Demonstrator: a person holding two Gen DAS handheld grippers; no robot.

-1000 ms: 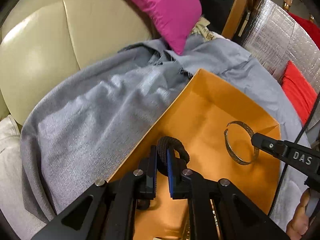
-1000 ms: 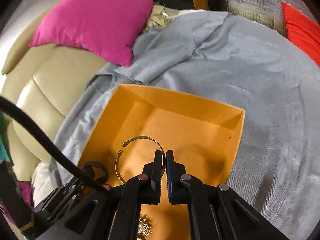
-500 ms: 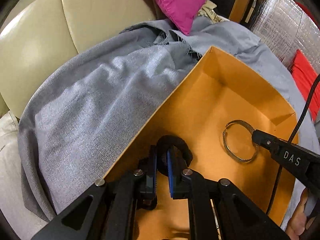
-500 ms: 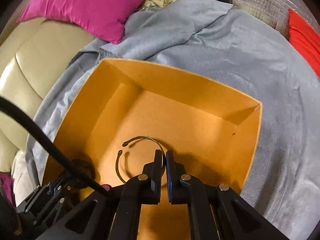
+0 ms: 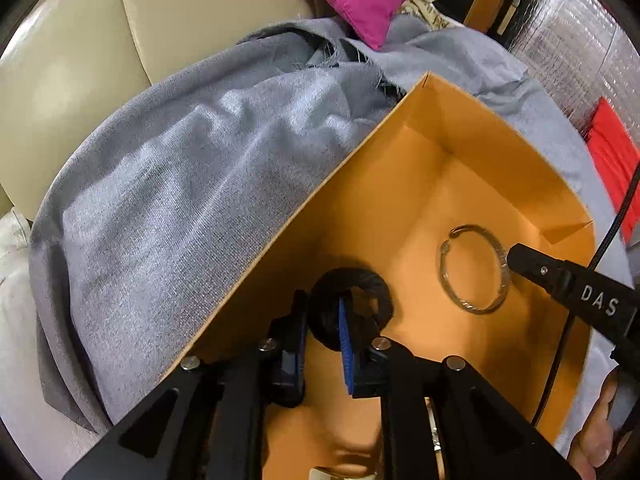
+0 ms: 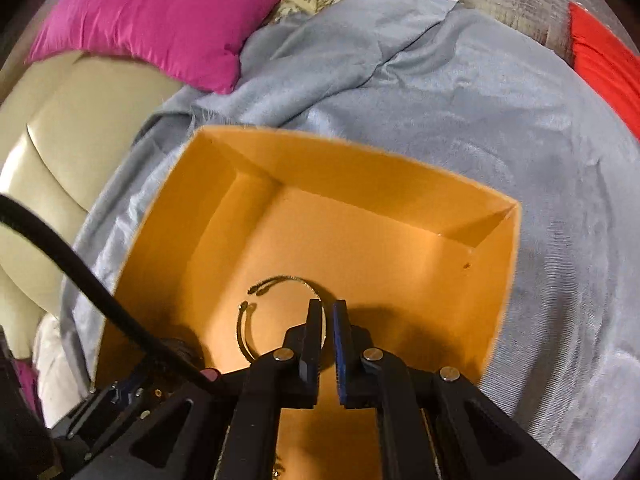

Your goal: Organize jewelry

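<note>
Left wrist view: the left gripper [image 5: 323, 334] is down inside the orange box [image 5: 360, 168], its fingers [image 5: 345, 344] astride one side of a black band [image 5: 352, 300], a thick fabric-looking ring. The gap looks wider than the band, so the grip seems loosened; I judge the band is being set down on the box floor near the left wall. Farther right, the right gripper [image 5: 514, 256] pinches the edge of a thin metal bangle [image 5: 474, 270], low over the floor or resting on it, well apart from the band so the two pieces don't tangle. The box sits on a grey cloth [image 5: 192, 184] spread over a cream sofa [image 5: 72, 52].

Right wrist view: the right gripper [image 6: 326, 320] has its fingers [image 6: 314, 336] clenched on the bangle [image 6: 256, 312] at its near right arc, the bangle's open ends pointing away to the left. Holding the rim keeps the hoop flat for placing. A pink cushion [image 6: 160, 20] lies beyond the box [image 6: 360, 176].
</note>
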